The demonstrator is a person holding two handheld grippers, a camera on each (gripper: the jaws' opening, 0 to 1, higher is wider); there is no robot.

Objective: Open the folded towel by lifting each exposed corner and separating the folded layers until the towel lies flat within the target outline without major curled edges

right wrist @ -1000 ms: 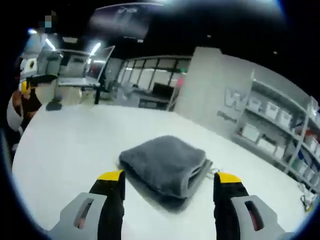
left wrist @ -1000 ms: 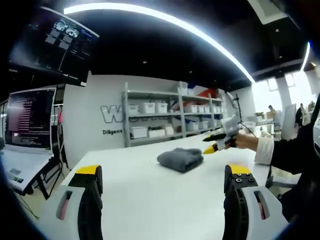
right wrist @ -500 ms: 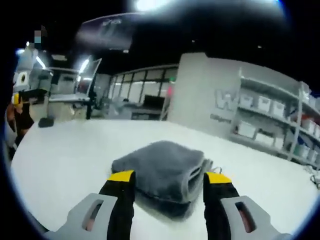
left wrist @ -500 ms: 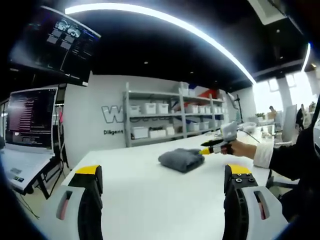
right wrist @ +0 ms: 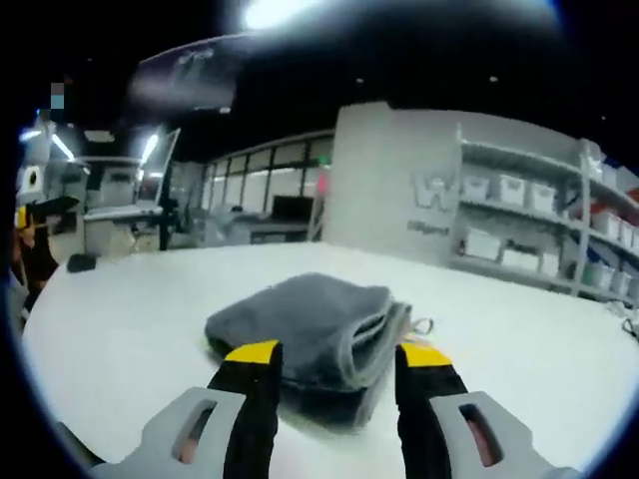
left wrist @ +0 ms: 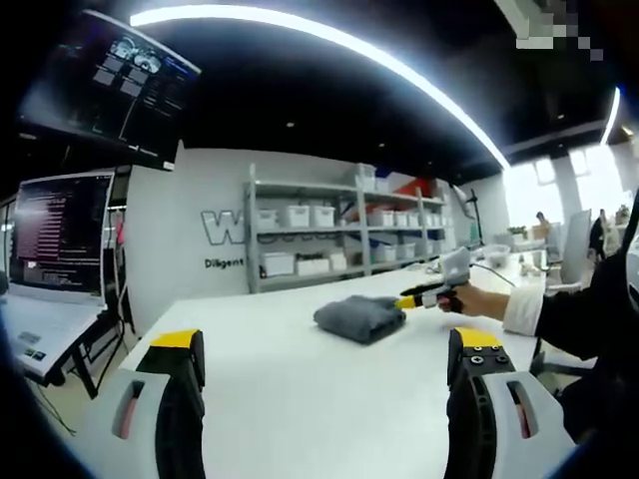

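The folded grey towel (right wrist: 310,334) is lying on the white desk (right wrist: 130,329), towards the middle of its top and well away from the near edge where the left gripper (left wrist: 324,364) is hovering. In the right gripper view, the right gripper (right wrist: 334,374) is sitting low at the towel, and its two yellow-tipped jaws are standing wide apart, one on each side of the towel's near part; I cannot tell if they are touching the cloth, and they are not closing on it. The folded layers are showing on the towel's right side in this view. In the left gripper view, the towel (left wrist: 359,317) is lying far ahead, and the right gripper (left wrist: 419,296), held by a person's hand (left wrist: 477,300), is reaching its right end. The left gripper's jaws are also standing wide apart above the bare desk, holding nothing. Behind the desk, shelves (left wrist: 339,230) with white boxes are standing along the wall, and a monitor (left wrist: 60,235) is glowing at the left.
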